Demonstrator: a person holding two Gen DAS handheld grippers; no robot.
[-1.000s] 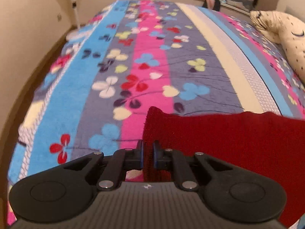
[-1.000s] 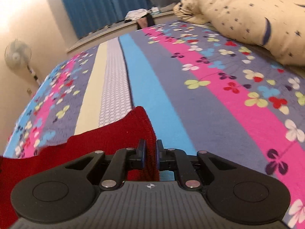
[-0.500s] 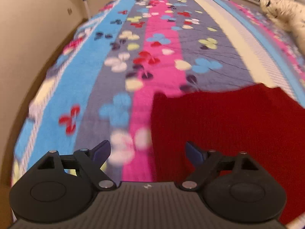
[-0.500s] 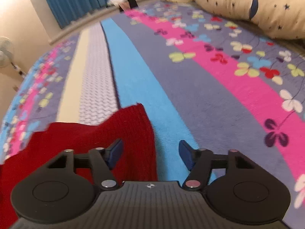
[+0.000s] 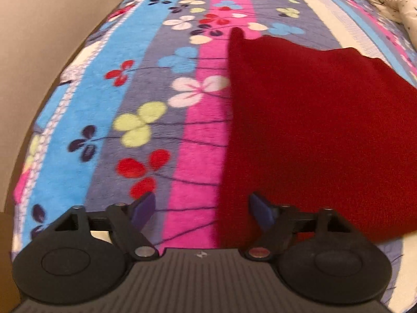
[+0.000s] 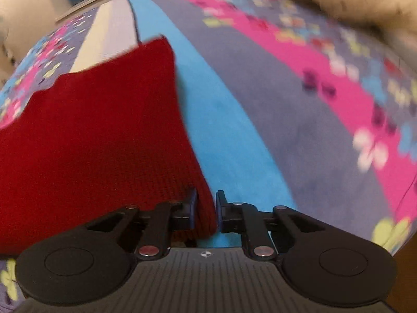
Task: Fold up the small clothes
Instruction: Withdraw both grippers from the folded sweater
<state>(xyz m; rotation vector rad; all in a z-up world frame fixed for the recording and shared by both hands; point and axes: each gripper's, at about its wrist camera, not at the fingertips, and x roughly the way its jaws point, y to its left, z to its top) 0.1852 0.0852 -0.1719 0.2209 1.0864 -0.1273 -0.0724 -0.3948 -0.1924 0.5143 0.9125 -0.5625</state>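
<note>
A dark red knit garment (image 5: 312, 130) lies flat on the flowered striped bedspread (image 5: 146, 83). My left gripper (image 5: 200, 208) hovers over its near left edge. Its jaws stand wide and are closing a little; the cloth's edge lies between them, clear of both pads. In the right wrist view the red garment (image 6: 91, 130) fills the left half. My right gripper (image 6: 206, 208) is at its near right edge, jaws closing, and a raised fold of the red knit sits pinched between the two blue pads.
The bedspread (image 6: 260, 104) stretches far ahead of both grippers. A cream pillow with dark marks (image 5: 391, 0) lies at the far right, blurred as the pillow (image 6: 338, 0) in the right wrist view. A beige wall (image 5: 39, 39) borders the bed's left side.
Both grippers let go of the garment's far corners, opened and drew back to its near edge. The right jaws have since closed on the near right edge; the left stay wide.
</note>
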